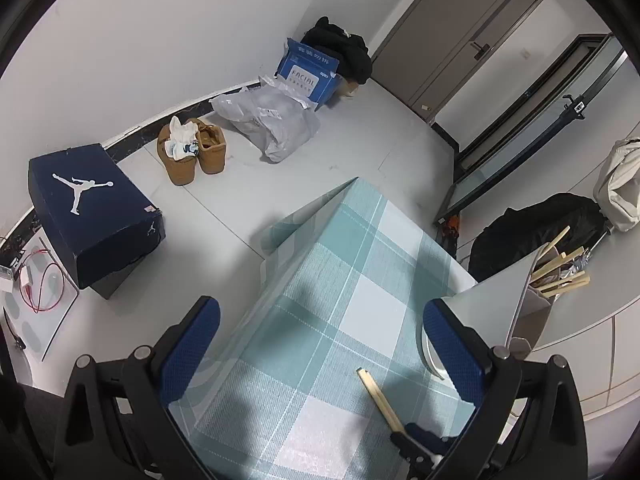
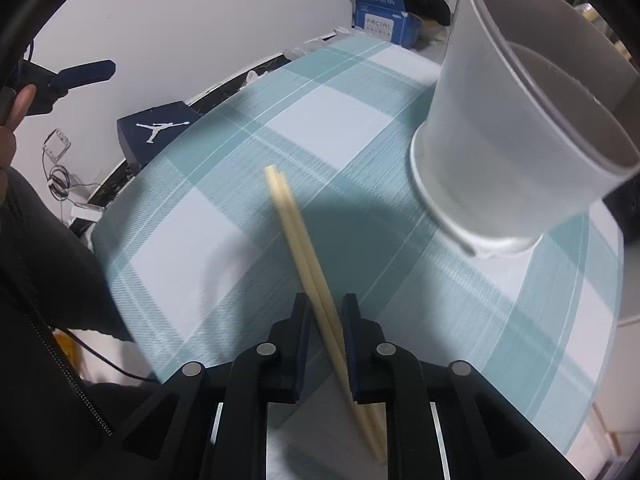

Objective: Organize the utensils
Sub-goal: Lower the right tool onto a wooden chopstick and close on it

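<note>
Your right gripper (image 2: pixel 325 312) has its jaws nearly closed around the pair of chopsticks (image 2: pixel 304 248) lying on the table (image 2: pixel 200 240); whether they clench it, I cannot tell. Your left gripper (image 1: pixel 320 320) is released, jaws wide apart.

The bench (image 2: pixel 248 224) is covered with a teal-and-white plaid cloth (image 1: pixel 360 280) that hangs over its far corner. On the cloth lie 2 pale wooden chopsticks (image 2: pixel 296 236), side by side and touching, slanting across a teal square. A white plastic cup (image 2: pixel 492 152) stands on the cloth near the bench's right edge, apart from the chopsticks. On the pale tiled floor (image 1: pixel 224 216) beyond sit a dark blue shoebox (image 1: pixel 96 212), 2 tan shoes (image 1: pixel 192 152) and a grey plastic bag (image 1: pixel 272 124).
</note>
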The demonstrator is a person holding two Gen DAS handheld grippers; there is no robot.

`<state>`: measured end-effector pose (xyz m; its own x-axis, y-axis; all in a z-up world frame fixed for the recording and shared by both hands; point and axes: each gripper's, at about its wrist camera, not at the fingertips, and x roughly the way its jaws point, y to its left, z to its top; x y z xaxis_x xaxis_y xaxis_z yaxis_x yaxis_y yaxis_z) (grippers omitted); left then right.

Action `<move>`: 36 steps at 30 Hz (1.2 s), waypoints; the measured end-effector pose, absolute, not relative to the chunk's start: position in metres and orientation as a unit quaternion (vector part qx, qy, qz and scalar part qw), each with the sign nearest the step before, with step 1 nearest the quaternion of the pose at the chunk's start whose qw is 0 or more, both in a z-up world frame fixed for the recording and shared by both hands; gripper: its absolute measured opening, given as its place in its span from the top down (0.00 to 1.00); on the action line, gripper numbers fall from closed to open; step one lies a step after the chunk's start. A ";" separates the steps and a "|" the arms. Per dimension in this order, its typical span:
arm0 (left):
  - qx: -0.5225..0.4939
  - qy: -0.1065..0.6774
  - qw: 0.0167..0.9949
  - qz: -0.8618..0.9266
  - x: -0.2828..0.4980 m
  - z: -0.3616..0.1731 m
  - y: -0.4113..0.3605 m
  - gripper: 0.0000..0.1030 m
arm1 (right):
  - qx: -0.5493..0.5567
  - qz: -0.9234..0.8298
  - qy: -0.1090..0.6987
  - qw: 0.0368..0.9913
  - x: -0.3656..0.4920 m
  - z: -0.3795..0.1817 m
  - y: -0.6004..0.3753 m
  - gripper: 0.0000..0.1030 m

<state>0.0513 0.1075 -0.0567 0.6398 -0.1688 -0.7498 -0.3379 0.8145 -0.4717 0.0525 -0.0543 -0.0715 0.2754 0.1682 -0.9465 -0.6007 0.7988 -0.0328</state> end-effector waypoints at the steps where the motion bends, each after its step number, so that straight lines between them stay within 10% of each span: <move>1: -0.302 0.423 0.853 0.050 0.051 -0.057 0.108 0.03 | -0.191 0.244 0.552 0.774 0.050 -0.072 -0.054 0.87; 10: -0.314 0.422 0.849 0.055 0.049 -0.057 0.114 0.03 | -0.041 0.221 0.619 0.752 0.050 -0.073 -0.050 0.84; 36: -0.359 0.423 0.828 0.081 0.047 -0.066 0.138 0.03 | -0.195 0.242 0.569 0.762 0.074 -0.074 -0.007 0.83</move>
